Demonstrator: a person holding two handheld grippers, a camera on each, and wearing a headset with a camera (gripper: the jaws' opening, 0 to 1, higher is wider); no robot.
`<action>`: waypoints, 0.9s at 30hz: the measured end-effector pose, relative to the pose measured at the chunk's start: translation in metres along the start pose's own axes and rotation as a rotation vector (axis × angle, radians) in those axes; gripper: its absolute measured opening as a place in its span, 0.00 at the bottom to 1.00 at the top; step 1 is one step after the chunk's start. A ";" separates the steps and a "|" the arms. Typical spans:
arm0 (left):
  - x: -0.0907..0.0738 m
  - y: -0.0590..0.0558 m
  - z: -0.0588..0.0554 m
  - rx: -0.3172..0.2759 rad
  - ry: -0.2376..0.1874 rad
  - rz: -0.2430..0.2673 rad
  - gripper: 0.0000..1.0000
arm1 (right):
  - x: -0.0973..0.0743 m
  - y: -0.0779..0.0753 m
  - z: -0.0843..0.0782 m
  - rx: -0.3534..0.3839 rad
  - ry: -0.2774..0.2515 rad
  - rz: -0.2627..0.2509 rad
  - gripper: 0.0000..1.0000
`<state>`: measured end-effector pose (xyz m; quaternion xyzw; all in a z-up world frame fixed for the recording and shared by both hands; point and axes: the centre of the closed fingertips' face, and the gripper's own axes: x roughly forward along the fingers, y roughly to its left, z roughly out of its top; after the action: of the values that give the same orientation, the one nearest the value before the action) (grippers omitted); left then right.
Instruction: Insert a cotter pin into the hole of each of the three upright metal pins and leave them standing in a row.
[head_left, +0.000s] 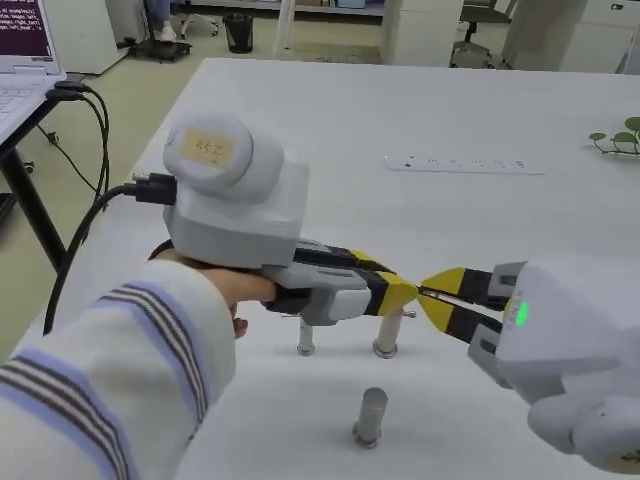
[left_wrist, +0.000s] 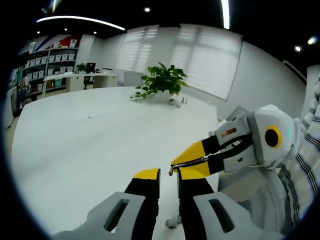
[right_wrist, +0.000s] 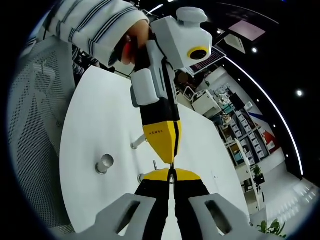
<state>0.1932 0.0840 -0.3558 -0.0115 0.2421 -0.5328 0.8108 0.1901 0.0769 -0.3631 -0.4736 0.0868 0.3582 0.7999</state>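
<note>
Three upright metal pins stand on the white table: one (head_left: 305, 340), one (head_left: 387, 335) and a thicker one nearer me (head_left: 370, 416). Above the middle pin my two grippers meet tip to tip. My right gripper (head_left: 426, 296) is shut on a thin cotter pin (head_left: 452, 297), which lies along its jaws and pokes out toward the left gripper. In the left gripper view the cotter pin (left_wrist: 189, 162) ends just above the narrow gap of my left gripper (left_wrist: 169, 176), whose jaws stand slightly open with nothing held. The right gripper view shows the left gripper (right_wrist: 169, 157) pointing at my right gripper (right_wrist: 171, 176).
A white power strip (head_left: 465, 164) lies at the back of the table (head_left: 330, 130). A plant (head_left: 620, 140) sits at the far right edge. A black cable (head_left: 90, 220) hangs off the left gripper past the table's left edge, beside a laptop (head_left: 25, 45).
</note>
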 end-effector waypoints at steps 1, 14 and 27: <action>0.000 -0.001 0.000 0.001 0.001 -0.004 0.08 | 0.000 0.000 0.000 0.002 0.000 0.001 0.00; -0.002 -0.002 -0.005 0.003 0.008 -0.021 0.02 | 0.001 0.005 0.006 0.016 -0.019 0.020 0.00; -0.003 -0.005 -0.003 -0.030 -0.016 -0.032 0.00 | 0.000 0.005 0.010 0.007 -0.033 0.025 0.00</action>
<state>0.1870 0.0851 -0.3560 -0.0317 0.2432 -0.5419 0.8038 0.1848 0.0863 -0.3612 -0.4635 0.0808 0.3756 0.7984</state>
